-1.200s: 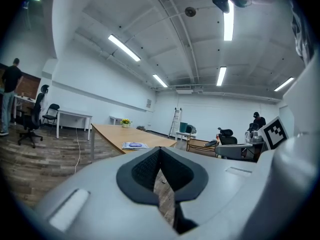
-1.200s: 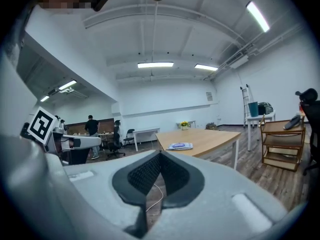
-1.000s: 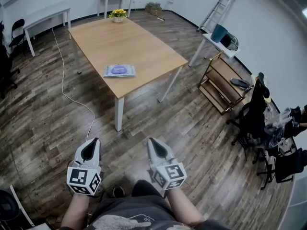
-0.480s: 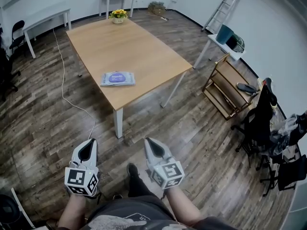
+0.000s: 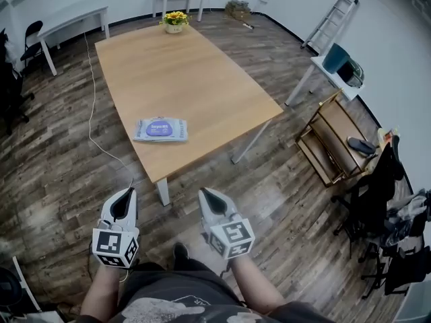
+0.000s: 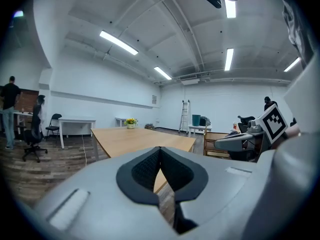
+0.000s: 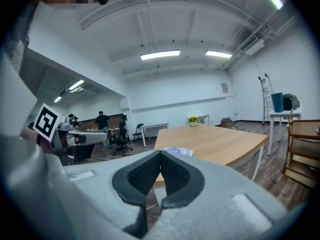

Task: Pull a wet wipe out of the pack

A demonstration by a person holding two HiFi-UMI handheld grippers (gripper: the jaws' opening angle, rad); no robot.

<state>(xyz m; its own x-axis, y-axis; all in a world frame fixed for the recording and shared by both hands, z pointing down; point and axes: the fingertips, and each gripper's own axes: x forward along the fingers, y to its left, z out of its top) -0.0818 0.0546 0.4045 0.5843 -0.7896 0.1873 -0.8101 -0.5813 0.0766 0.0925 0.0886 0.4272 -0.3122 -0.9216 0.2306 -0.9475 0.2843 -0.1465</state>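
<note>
A flat pack of wet wipes (image 5: 160, 129) with a purple label lies near the front edge of the light wooden table (image 5: 202, 73); its edge shows just past the jaws as the pack (image 7: 178, 151) in the right gripper view. My left gripper (image 5: 126, 194) and right gripper (image 5: 203, 194) are held side by side over the floor, short of the table's near corner and well apart from the pack. Both are shut with nothing between their jaws. In the left gripper view the left gripper (image 6: 160, 149) points at the table (image 6: 135, 139).
A pot of yellow flowers (image 5: 174, 21) stands at the table's far end. A white cable (image 5: 92, 123) runs across the floor on the left. A wooden shelf rack (image 5: 337, 143), a ladder (image 5: 331, 19) and chairs (image 5: 377, 207) stand on the right. People stand at desks (image 7: 102, 126) far off.
I have walked toward the table: it and the pack now sit nearer and lower in the head view. Both grippers stayed shut and moved forward together.
</note>
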